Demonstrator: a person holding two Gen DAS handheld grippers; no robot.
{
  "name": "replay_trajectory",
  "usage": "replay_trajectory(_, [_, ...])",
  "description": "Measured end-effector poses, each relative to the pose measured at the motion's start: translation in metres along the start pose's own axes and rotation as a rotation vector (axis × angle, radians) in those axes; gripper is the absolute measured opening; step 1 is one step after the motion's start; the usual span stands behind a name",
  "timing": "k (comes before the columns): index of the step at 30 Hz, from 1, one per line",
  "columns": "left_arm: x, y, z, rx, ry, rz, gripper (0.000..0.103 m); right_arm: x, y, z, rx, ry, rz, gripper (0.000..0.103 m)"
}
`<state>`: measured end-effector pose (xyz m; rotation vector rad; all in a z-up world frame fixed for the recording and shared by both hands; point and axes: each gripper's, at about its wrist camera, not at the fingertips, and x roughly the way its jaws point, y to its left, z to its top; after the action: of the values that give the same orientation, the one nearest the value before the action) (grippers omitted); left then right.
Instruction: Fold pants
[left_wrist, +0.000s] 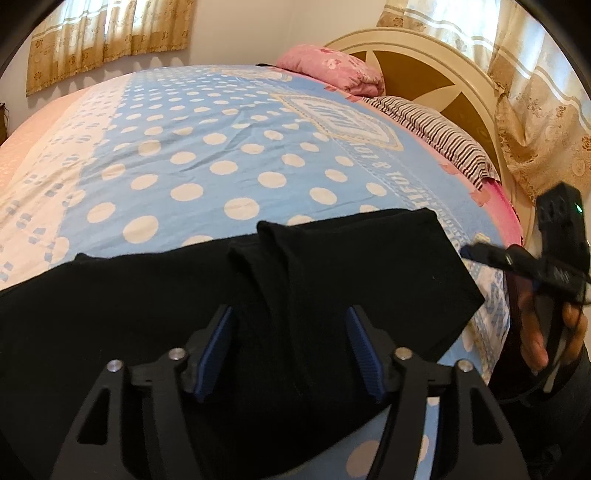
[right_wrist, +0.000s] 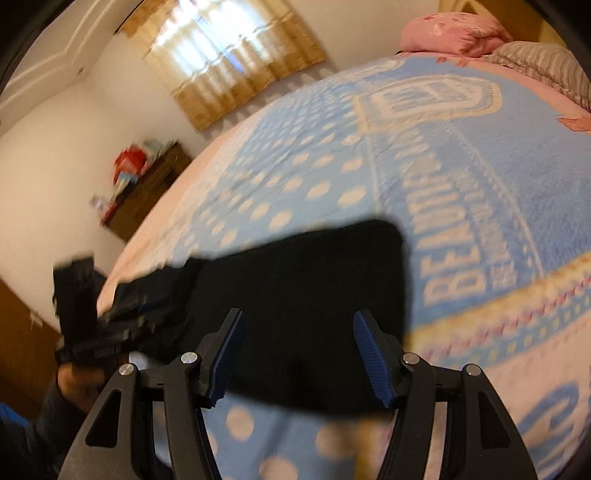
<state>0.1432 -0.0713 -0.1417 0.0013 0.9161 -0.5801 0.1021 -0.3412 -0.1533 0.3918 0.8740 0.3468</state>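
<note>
Black pants (left_wrist: 332, 280) lie folded on the blue polka-dot bedspread (left_wrist: 221, 155), with a raised crease down the middle. My left gripper (left_wrist: 290, 350) is open, its blue pads on either side of the crease, just above the cloth. My right gripper (right_wrist: 297, 354) is open above the pants' near edge (right_wrist: 314, 295), holding nothing. The right gripper also shows at the right edge of the left wrist view (left_wrist: 546, 258), held by a hand. The left gripper shows blurred at the left of the right wrist view (right_wrist: 96, 325).
A pink pillow (left_wrist: 332, 66) and a striped pillow (left_wrist: 436, 136) lie by the cream headboard (left_wrist: 443, 74). Curtains (left_wrist: 546, 110) hang behind it. A wooden dresser (right_wrist: 147, 192) stands by the far wall. The bedspread (right_wrist: 480, 166) extends around the pants.
</note>
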Motion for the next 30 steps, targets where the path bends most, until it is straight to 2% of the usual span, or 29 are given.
replay_trajectory(3, [-0.001, -0.005, -0.009, 0.037, 0.004, 0.02, 0.073, 0.01, 0.011, -0.024, -0.061, 0.07, -0.019, 0.063])
replay_trajectory(5, [0.002, -0.009, -0.018, 0.088, 0.014, 0.053, 0.075, 0.012, 0.019, -0.032, -0.139, 0.045, -0.06, 0.063])
replay_trajectory(8, [-0.001, -0.015, -0.026, 0.169, 0.0, 0.098, 0.077, 0.012, 0.024, -0.028, -0.141, 0.06, -0.083, 0.063])
replay_trajectory(10, [-0.008, -0.011, -0.024, 0.153, 0.003, 0.098, 0.077, 0.008, 0.027, -0.021, -0.117, 0.049, -0.059, 0.063])
replay_trajectory(13, [-0.036, 0.009, -0.023, 0.126, -0.056, 0.119, 0.077, 0.006, 0.046, -0.012, -0.152, 0.027, -0.031, 0.063])
replay_trajectory(16, [-0.064, 0.048, -0.025, 0.081, -0.092, 0.197, 0.077, 0.021, 0.074, -0.01, -0.229, 0.05, 0.017, 0.063])
replay_trajectory(19, [-0.091, 0.098, -0.029, 0.013, -0.112, 0.315, 0.077, 0.044, 0.102, -0.013, -0.299, 0.087, 0.056, 0.063])
replay_trajectory(20, [-0.102, 0.119, -0.032, -0.022, -0.118, 0.372, 0.077, 0.052, 0.11, -0.016, -0.321, 0.101, 0.071, 0.063])
replay_trajectory(23, [-0.128, 0.172, -0.04, -0.132, -0.139, 0.467, 0.077, 0.08, 0.129, -0.027, -0.386, 0.155, 0.085, 0.063])
replay_trajectory(26, [-0.145, 0.22, -0.053, -0.263, -0.164, 0.485, 0.077, 0.085, 0.135, -0.032, -0.421, 0.133, 0.055, 0.063])
replay_trajectory(28, [-0.147, 0.24, -0.06, -0.341, -0.163, 0.451, 0.077, 0.081, 0.131, -0.03, -0.393, 0.134, 0.108, 0.063])
replay_trajectory(30, [-0.144, 0.255, -0.066, -0.414, -0.166, 0.398, 0.075, 0.071, 0.124, -0.027, -0.352, 0.097, 0.174, 0.063])
